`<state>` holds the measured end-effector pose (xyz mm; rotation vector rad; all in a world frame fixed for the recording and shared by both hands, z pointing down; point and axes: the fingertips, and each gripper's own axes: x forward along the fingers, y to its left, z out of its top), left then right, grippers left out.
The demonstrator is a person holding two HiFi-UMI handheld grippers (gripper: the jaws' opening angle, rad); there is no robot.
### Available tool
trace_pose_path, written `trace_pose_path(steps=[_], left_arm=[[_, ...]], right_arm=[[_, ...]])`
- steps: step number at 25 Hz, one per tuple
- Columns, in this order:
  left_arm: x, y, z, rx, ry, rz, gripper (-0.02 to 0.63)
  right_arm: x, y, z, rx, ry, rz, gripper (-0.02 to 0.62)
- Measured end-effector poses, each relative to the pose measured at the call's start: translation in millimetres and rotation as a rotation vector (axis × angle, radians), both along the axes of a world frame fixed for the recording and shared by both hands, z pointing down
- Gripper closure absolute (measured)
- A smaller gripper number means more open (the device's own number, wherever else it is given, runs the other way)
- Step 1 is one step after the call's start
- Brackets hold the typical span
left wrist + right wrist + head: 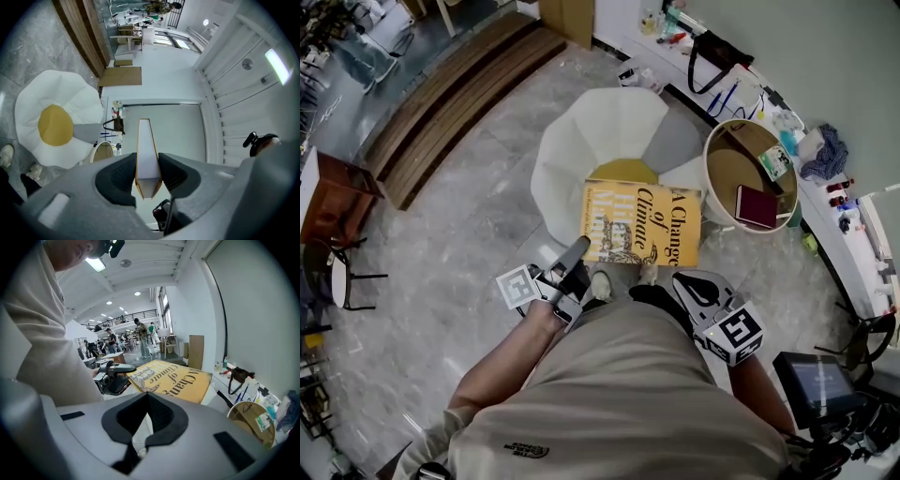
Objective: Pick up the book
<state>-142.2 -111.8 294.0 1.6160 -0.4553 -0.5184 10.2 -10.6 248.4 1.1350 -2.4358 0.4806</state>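
Observation:
The yellow book [642, 223], titled in dark letters, is held flat in the air over the floor. My left gripper [577, 251] is shut on its near left corner. In the left gripper view the book [146, 145] stands edge-on, with both pads pressed on its covers at the left gripper [148, 172]. My right gripper [686, 281] hangs just below the book's near right corner, apart from it. In its own view the right gripper [147, 398] is shut with nothing between its pads. The book [173, 380] lies ahead of it, with the left gripper [115, 376] on the book's left end.
A white egg-shaped cushion [600, 141] with a yellow centre lies on the grey floor under the book. A round basket [717, 202] holding a maroon book stands at the right, next to a cluttered white shelf [853, 234]. A black bag [712, 56] and wooden planks [450, 103] lie farther off.

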Motion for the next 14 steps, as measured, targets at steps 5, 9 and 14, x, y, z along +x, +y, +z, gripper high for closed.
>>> trace_pose_path(steps=[5, 9, 14], left_arm=[[0.7, 2.0, 5.2, -0.010, -0.007, 0.000, 0.456], [0.9, 1.6, 9.4, -0.011, -0.015, -0.001, 0.456], [2.1, -2.3, 11.7, 0.000, -0.022, 0.006, 0.456]], right_arm=[[-3.0, 1.7, 3.7, -0.007, 0.002, -0.005, 0.581], [-5.5, 1.0, 7.3, -0.014, 0.006, -0.018, 0.581], [-6.2, -0.1, 11.8, -0.029, 0.012, -0.022, 0.581]])
